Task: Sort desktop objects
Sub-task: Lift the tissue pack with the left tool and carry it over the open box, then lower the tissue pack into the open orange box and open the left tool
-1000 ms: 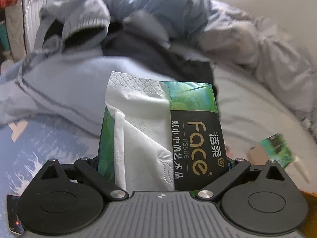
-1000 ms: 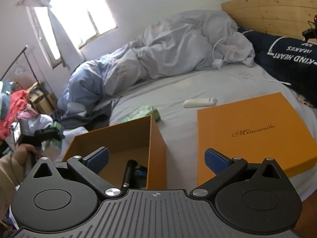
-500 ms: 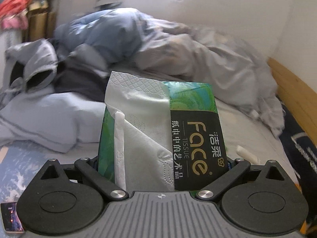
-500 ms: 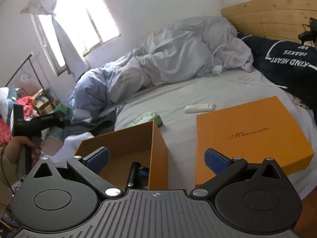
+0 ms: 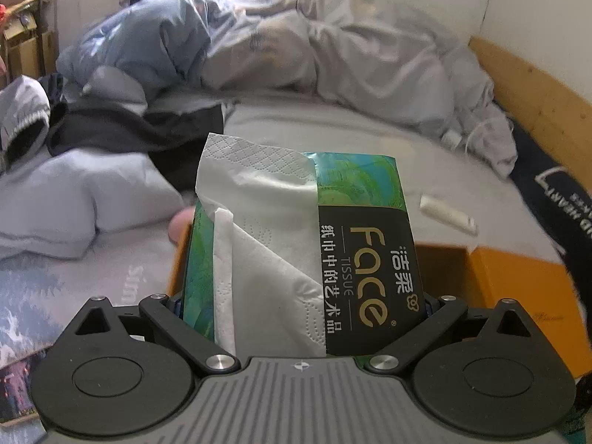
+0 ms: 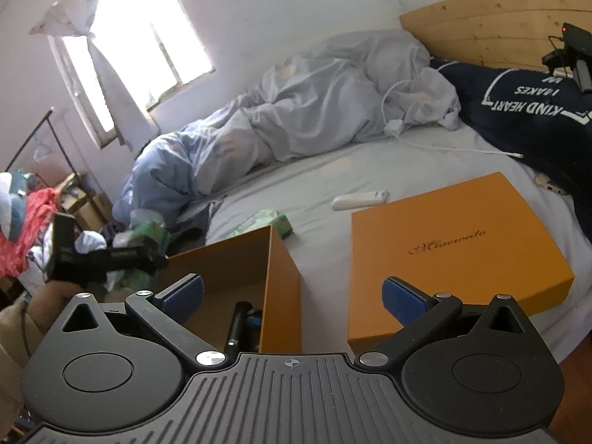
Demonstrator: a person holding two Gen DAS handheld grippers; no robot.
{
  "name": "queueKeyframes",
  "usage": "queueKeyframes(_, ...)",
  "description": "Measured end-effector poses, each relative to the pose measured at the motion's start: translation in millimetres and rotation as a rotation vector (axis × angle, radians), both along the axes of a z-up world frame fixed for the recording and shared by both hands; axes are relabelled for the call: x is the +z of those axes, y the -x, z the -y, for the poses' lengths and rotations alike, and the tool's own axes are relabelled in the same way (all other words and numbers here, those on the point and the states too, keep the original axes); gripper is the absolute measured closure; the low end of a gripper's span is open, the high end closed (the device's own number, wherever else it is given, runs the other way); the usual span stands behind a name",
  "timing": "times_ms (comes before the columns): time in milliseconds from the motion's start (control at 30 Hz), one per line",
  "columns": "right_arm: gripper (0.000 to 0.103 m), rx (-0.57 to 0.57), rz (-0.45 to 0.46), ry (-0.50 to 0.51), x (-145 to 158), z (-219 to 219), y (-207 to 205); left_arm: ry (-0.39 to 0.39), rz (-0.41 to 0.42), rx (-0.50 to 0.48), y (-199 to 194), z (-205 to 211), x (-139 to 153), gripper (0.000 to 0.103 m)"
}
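Left gripper (image 5: 303, 296) with its jaws clamped on a green-and-black tissue pack (image 5: 355, 244), a loose white sheet (image 5: 259, 229) trailing from the pack's opening. The pack is carried in the air, near the rim of the open orange box (image 6: 273, 277) that sits on the bed (image 6: 425, 170); from the right wrist view the left gripper (image 6: 122, 255) appears at that box's far left edge. Right gripper (image 6: 292, 292) idle, jaws apart and holding nothing, above the gap between the open box and the orange lid (image 6: 455, 248) lying beside it. A dark cylindrical item (image 6: 236, 323) already lies inside the box; a second tissue pack (image 6: 270, 222) and a white remote (image 6: 359, 199) rest on the sheet behind it.

Judged step: lowering the held pack into the box. To do it well, bring the pack fully over the box's opening, clear of the near wall, before descending; keep it level so the trailing sheet does not snag the rim, and release only once it rests inside, beside the dark item.
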State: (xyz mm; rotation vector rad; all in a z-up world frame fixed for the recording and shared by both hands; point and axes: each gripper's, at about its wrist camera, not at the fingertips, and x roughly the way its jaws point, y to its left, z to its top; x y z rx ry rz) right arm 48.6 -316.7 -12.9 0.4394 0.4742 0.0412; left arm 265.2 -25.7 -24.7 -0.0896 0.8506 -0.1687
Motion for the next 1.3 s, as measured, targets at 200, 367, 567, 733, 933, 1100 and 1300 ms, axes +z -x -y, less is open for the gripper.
queueKeyframes(200, 0.0, -0.011, -0.015, -0.015, -7, 6, 0, -0.059, -0.082, 0.006, -8, 12, -27, 0.004)
queueKeyframes(367, 0.0, -0.022, -0.024, -0.023, -10, 11, -1, -0.106, -0.135, 0.007, -15, 19, -46, 0.004)
queueKeyframes(567, 0.0, -0.03, -0.035, -0.032, -14, 15, -2, -0.146, -0.175, 0.041, -26, 22, -63, 0.004)
queueKeyframes(733, 0.0, -0.033, -0.045, -0.037, -18, 17, -3, -0.204, -0.213, 0.052, -34, 28, -75, 0.004)
queueKeyframes(933, 0.0, -0.036, -0.047, -0.035, -19, 18, -3, -0.235, -0.235, 0.07, -42, 30, -90, 0.004)
queueKeyframes(1100, 0.0, -0.035, -0.048, -0.036, -19, 17, -4, -0.259, -0.248, 0.066, -45, 32, -96, 0.001)
queueKeyframes(1300, 0.0, -0.033, -0.043, -0.03, -18, 17, -2, -0.268, -0.276, 0.069, -46, 34, -97, 0.001)
